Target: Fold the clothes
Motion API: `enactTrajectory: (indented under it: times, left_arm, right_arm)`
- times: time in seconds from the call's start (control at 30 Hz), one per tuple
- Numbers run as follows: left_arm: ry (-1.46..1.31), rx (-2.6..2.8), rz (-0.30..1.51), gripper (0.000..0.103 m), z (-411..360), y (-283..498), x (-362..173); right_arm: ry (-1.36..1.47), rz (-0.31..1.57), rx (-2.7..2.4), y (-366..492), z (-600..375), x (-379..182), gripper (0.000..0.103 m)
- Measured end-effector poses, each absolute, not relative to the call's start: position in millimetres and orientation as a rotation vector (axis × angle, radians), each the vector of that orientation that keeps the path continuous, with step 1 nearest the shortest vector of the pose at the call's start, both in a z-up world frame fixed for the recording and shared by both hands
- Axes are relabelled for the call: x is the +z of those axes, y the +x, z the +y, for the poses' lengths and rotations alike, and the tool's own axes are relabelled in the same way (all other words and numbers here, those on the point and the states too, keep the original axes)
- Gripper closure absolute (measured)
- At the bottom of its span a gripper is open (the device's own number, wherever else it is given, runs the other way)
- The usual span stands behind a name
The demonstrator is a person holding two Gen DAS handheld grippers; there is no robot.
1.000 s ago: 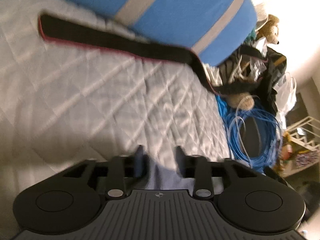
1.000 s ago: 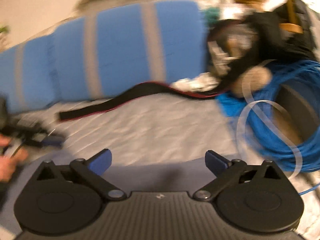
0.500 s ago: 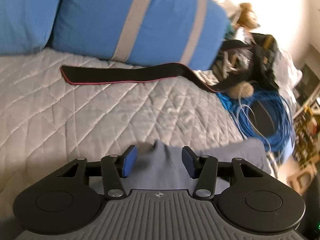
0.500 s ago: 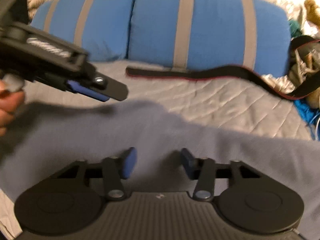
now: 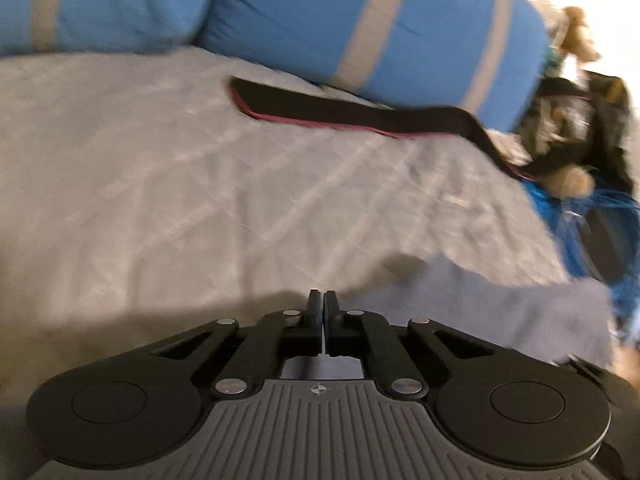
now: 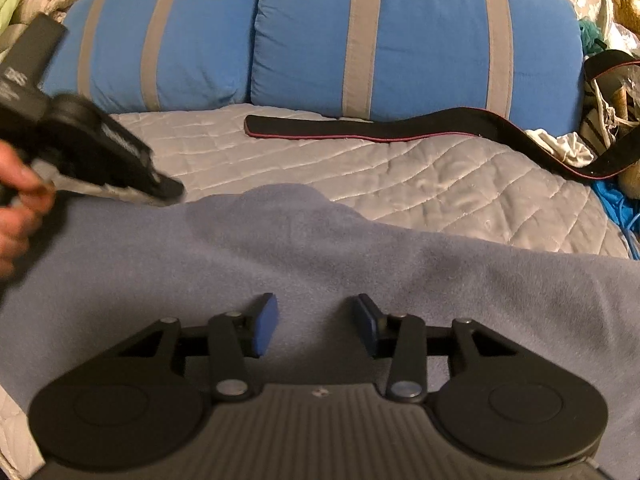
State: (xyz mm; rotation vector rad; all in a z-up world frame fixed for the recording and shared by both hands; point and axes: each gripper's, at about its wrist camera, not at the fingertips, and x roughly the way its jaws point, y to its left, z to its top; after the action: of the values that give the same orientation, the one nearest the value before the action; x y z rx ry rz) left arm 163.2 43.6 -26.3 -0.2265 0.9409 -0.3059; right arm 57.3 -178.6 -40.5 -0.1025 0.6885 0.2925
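A grey-blue garment [image 6: 320, 248] lies spread on the quilted grey bed cover [image 6: 400, 176], filling the near half of the right wrist view. My right gripper [image 6: 314, 322] is open just above the cloth, nothing between its blue pads. My left gripper [image 5: 323, 312] has its jaws pressed together. A strip of grey-blue cloth shows under them, but a grip on it cannot be made out. The garment [image 5: 500, 304] stretches off to its right. The left gripper also shows in the right wrist view [image 6: 160, 190], at the garment's far left edge, held by a hand.
Two blue pillows with grey stripes [image 6: 400, 40] line the far side of the bed. A black strap with red edging [image 6: 360, 130] lies before them. Coiled blue cable [image 5: 600, 232], a dark bag and soft toys [image 5: 572, 36] crowd the right edge.
My left gripper has closed from open and shifted left at the garment's edge. My right gripper stays open over the cloth, which now lies spread wider.
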Motion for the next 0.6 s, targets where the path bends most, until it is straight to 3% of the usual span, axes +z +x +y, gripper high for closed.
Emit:
enactTrajectory:
  times: [0.1, 0.13, 0.2, 0.3, 0.4, 0.6]
  left_arm:
    - [-0.216, -0.26, 0.861, 0.092, 57, 156, -6]
    - [-0.22, -0.278, 0.82, 0.089, 62, 148, 4]
    - [-0.244, -0.285, 0.752, 0.063, 78, 132, 25]
    - [-0.241, -0.242, 0.661, 0.046, 108, 108, 61]
    - [-0.209, -0.174, 0.65, 0.04, 136, 90, 86]
    - [-0.201, -0.047, 0.679, 0.036, 198, 45, 114]
  right_arm:
    - [-0.085, 0.681, 0.299, 56, -180, -39, 0.051]
    - [-0.08, 0.68, 0.303, 55, -180, -39, 0.047]
    - [-0.065, 0.685, 0.314, 54, -181, -38, 0.041]
    - [-0.021, 0.691, 0.34, 52, -182, -35, 0.013]
    - [-0.001, 0.695, 0.346, 49, -184, -31, 0.0]
    - [0.014, 0.704, 0.36, 44, -185, -29, 0.0]
